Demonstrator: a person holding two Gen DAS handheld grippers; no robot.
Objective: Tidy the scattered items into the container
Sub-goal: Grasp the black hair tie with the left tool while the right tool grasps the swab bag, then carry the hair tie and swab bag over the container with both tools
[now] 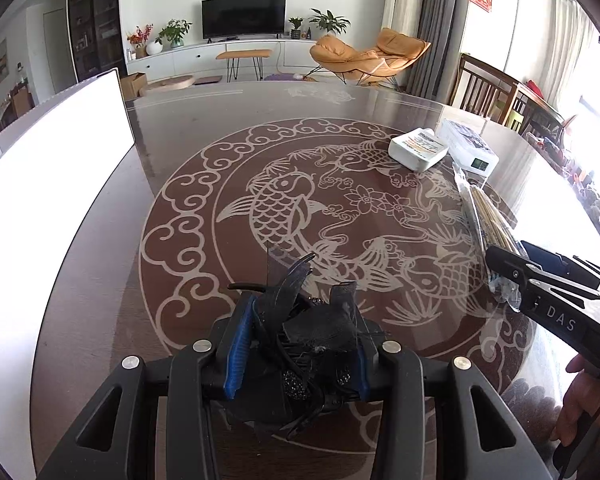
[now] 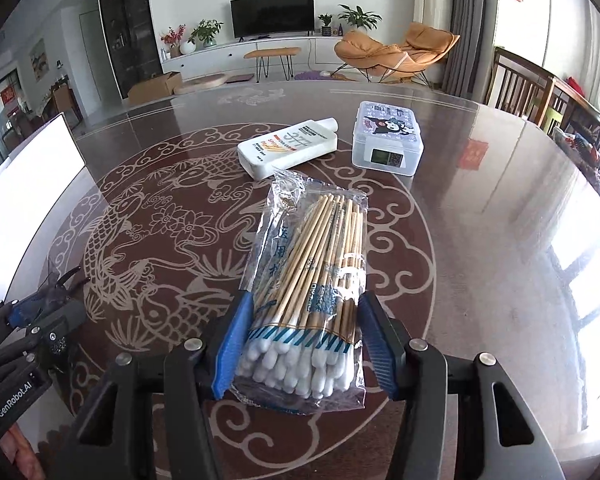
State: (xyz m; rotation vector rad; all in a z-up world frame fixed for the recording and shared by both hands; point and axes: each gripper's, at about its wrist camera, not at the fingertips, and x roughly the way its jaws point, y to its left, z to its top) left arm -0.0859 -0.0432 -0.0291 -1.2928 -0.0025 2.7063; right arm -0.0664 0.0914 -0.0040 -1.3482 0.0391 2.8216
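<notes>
My left gripper [image 1: 300, 320] is shut on a black beaded hair accessory [image 1: 304, 336] with mesh and ribbon, held above the glass table. It also shows at the left in the right wrist view [image 2: 44, 304]. My right gripper [image 2: 304, 320] is shut on a clear bag of cotton swabs [image 2: 312, 276], seen at the right in the left wrist view [image 1: 488, 216]. A white container [image 1: 40, 184] stands at the table's left edge; it also shows in the right wrist view [image 2: 24, 200].
A white bottle [image 2: 288, 148] lies flat beside a clear lidded plastic box [image 2: 388, 136] at the far middle of the round table [image 2: 480, 220]. Wooden chairs [image 2: 532, 88] stand at the far right.
</notes>
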